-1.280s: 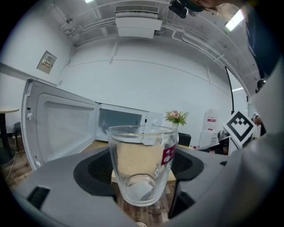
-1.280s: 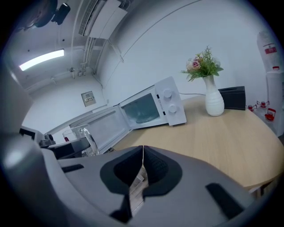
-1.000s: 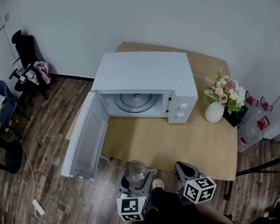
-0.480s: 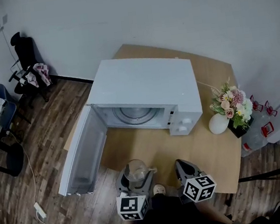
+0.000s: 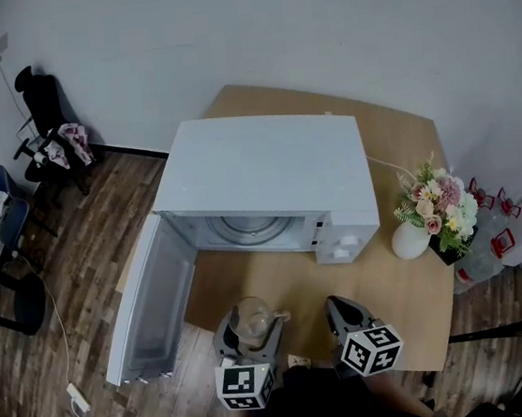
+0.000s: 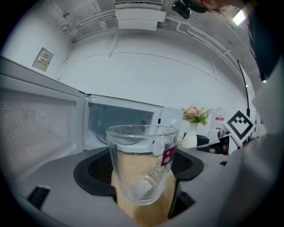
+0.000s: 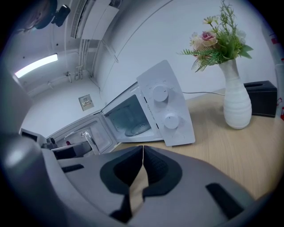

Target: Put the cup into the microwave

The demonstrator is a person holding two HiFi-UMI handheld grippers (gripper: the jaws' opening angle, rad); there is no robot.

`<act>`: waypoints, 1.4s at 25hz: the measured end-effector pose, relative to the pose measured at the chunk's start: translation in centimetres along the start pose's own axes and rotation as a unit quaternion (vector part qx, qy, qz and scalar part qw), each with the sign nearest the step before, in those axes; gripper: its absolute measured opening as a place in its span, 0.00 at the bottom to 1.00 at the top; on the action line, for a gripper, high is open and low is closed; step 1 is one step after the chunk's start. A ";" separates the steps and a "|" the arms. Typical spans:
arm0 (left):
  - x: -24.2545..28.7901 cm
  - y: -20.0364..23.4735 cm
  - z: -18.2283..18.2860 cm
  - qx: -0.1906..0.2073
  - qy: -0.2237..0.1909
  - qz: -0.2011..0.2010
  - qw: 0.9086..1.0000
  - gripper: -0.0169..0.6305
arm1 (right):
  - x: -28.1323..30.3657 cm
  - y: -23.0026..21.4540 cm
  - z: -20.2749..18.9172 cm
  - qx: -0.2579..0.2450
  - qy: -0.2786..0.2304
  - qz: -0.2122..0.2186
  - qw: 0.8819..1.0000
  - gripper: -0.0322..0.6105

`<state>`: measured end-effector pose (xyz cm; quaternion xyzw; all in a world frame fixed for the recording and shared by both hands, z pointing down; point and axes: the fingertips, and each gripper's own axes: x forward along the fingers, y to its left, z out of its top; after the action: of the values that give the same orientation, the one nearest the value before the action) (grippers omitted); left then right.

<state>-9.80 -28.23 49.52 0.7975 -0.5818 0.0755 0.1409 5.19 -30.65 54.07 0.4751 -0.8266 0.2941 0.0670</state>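
Floorboards (image 5: 79, 263) and a pale wall frame the room, seen only from the head view, with dark chairs (image 5: 46, 106) far off to the left of both claws. Ahead of the claws a light wooden worktop (image 5: 279, 281) carries a white microwave (image 5: 270, 169), its door (image 5: 150, 301) swung wide out ahead and to the left of the left claw (image 5: 251, 327). From above the head view shows the oven's flat top and a strip of the glass turntable (image 5: 247, 226); the right gripper view alone shows the two knobs (image 7: 160, 94) on the control panel. That view also shows a white vase (image 7: 234, 99) of flowers (image 7: 217, 37) ahead and to the right of the right claw (image 7: 142, 170), with a black box (image 7: 262, 98) just beside it. The right claw's jaws meet, with nothing between them. The left claw is closed on a clear glass cup (image 6: 141, 164), upright, with a red label on its side, held over the worktop's near edge and short of the open oven.
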 end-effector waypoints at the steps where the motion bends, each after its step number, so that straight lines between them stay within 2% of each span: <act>1: 0.2 0.0 0.0 0.000 0.000 0.000 1.000 0.60 | 0.1 -0.1 -0.1 0.003 0.001 0.000 1.000 0.04; 5: 0.7 -0.1 -0.3 0.002 -0.002 -0.003 1.000 0.60 | 0.5 -0.4 0.1 0.042 -0.001 0.001 0.999 0.04; 19: 2.8 0.3 2.0 0.020 -0.029 -0.011 0.999 0.60 | 0.4 0.0 1.0 0.012 -0.017 -0.002 1.000 0.04; 35: 8.3 3.7 4.5 0.036 -0.025 -0.029 0.999 0.60 | 2.7 0.4 2.4 0.015 -0.033 -0.025 0.999 0.04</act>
<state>-10.88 -38.24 48.10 0.8202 -0.5587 0.0719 0.0997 3.84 -33.83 52.99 0.5056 -0.8118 0.2895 0.0399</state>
